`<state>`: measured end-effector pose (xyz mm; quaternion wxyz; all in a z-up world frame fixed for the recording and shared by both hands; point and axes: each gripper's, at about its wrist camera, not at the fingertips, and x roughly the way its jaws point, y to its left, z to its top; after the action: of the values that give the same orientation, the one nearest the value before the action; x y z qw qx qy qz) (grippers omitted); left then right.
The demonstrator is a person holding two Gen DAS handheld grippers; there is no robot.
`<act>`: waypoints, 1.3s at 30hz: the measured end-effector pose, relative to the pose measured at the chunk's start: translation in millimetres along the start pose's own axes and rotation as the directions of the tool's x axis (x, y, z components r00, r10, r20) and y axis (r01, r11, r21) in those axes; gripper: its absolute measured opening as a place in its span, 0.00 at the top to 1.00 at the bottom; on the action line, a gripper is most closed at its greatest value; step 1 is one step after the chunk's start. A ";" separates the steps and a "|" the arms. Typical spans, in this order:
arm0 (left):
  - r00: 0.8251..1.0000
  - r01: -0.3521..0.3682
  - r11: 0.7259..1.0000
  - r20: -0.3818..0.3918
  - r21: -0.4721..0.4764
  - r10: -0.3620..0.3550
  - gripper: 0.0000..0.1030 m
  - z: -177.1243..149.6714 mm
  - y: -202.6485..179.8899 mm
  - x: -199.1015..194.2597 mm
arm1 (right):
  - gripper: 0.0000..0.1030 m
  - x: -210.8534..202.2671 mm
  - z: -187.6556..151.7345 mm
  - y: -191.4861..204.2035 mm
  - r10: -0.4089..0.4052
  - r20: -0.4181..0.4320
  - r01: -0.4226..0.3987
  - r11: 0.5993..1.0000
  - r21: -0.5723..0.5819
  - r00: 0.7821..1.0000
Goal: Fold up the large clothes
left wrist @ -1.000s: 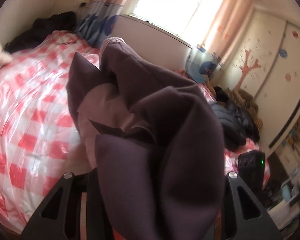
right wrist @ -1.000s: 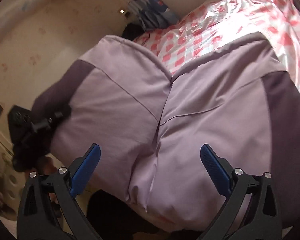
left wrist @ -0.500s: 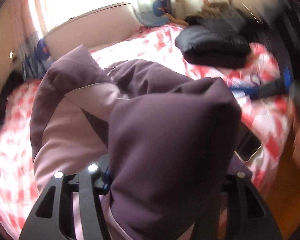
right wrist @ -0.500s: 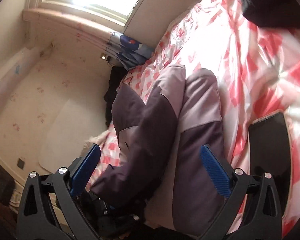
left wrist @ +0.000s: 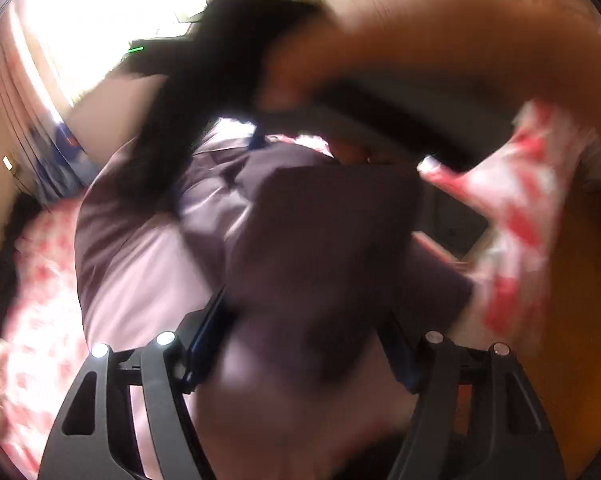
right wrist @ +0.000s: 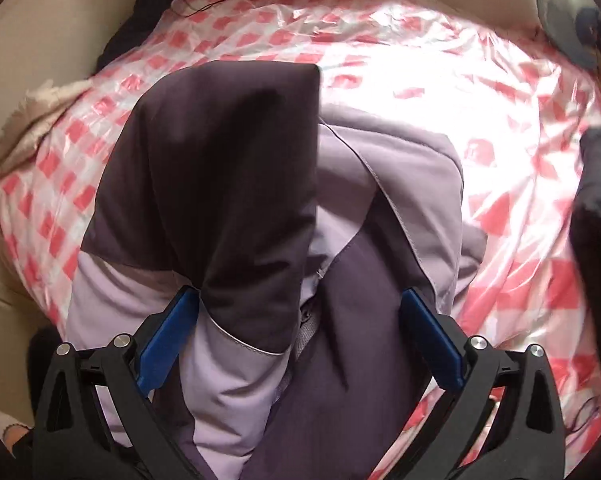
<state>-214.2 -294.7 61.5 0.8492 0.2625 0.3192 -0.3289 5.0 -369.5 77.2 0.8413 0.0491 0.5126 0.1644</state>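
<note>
Jacket: we see the two-tone purple jacket (right wrist: 284, 240) bunched on the checked bed cover (right wrist: 480, 92), near the edge closest to us, its dark sleeve or hood flap folded over the pale body.
Long axis: in the right wrist view it runs from between the fingers straight away toward the far side of the bed.
Right gripper (right wrist: 300, 334): we have its jaws spread wide; the jacket lies between the blue pads (right wrist: 428, 336), the left pad brushing a fold, but we judge nothing is pinched.
Left gripper (left wrist: 300, 344): its jaws are opening, with dark cloth bulging between them; the view is too blurred to say whether the pads press on it.
Which way: the jacket lies directly ahead of and below both grippers.
Nearer hand: we cannot tell; both sit right over the near end.
Next move: we judge it needs a grip on the near edge, carried along that axis.
</note>
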 end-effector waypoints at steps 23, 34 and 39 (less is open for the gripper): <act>1.000 0.011 0.947 0.022 -0.322 -0.004 0.28 18.4 114.5 61.1 | 0.07 -61.6 -13.4 -49.8 0.021 0.254 -0.079 0.972 0.219 0.967; 0.978 0.209 0.884 0.111 -0.419 -0.179 0.28 14.3 137.3 44.0 | 0.07 46.5 -22.0 -78.0 0.060 0.251 -0.159 0.905 0.394 0.966; 0.977 0.208 0.684 0.176 -0.700 -0.117 0.23 -38.5 217.4 15.0 | 0.07 7.2 -39.6 -48.0 -0.210 0.291 0.121 0.948 0.295 0.933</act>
<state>-61.8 -134.8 76.6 0.8687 -0.1365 0.3934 -0.2682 -15.8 -415.7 40.5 0.9092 0.1463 0.3898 0.0102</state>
